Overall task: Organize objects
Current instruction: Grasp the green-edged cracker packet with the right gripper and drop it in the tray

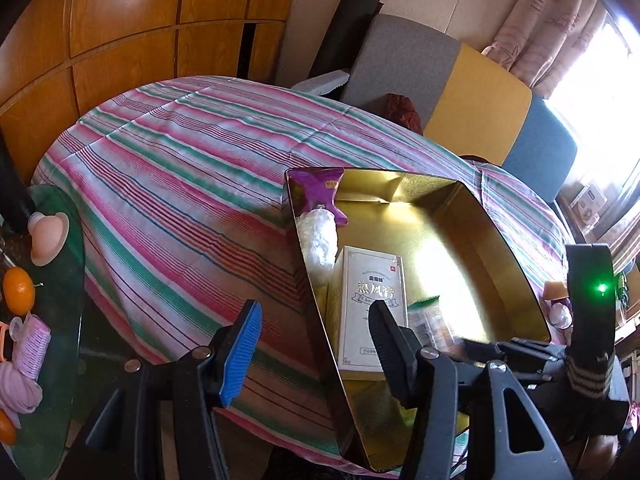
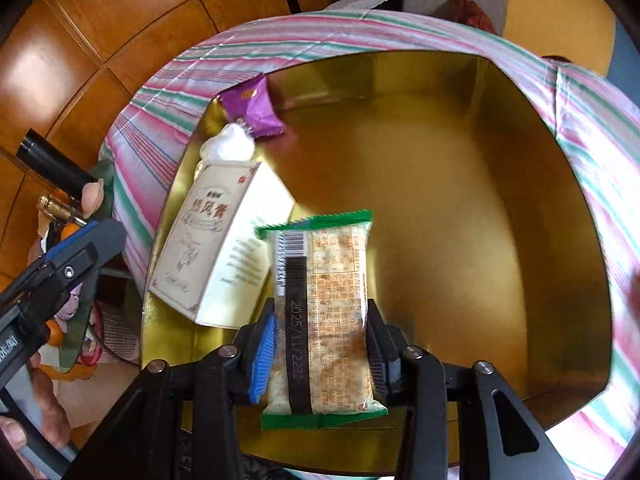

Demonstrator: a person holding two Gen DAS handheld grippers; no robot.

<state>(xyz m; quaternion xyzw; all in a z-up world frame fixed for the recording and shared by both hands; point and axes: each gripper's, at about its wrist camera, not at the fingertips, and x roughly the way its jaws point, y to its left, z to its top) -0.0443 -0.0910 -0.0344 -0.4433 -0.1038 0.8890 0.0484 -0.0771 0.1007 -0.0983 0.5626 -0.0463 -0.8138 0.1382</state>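
Note:
A gold box [image 1: 504, 236] [image 2: 520, 128] lies open on the striped bed. It holds a purple snack packet [image 1: 324, 196] [image 2: 252, 110], a white plastic wad [image 1: 318, 240] [image 2: 230, 146] and a white carton [image 1: 370, 304] [image 2: 216, 248]. My right gripper [image 2: 320, 344] is shut on a green-edged cracker packet [image 2: 324, 316] over the box's near part; the packet shows dimly in the left wrist view [image 1: 430, 320]. My left gripper [image 1: 316, 344] is open and empty, straddling the box's left wall.
A green glass side table [image 1: 60, 320] at the left carries oranges [image 1: 18, 290], a pink fan [image 1: 48, 236] and pink hair rollers [image 1: 32, 344]. Wooden cabinets stand behind the bed [image 1: 180, 168]. Grey, yellow and blue cushions [image 1: 476, 96] line the far side.

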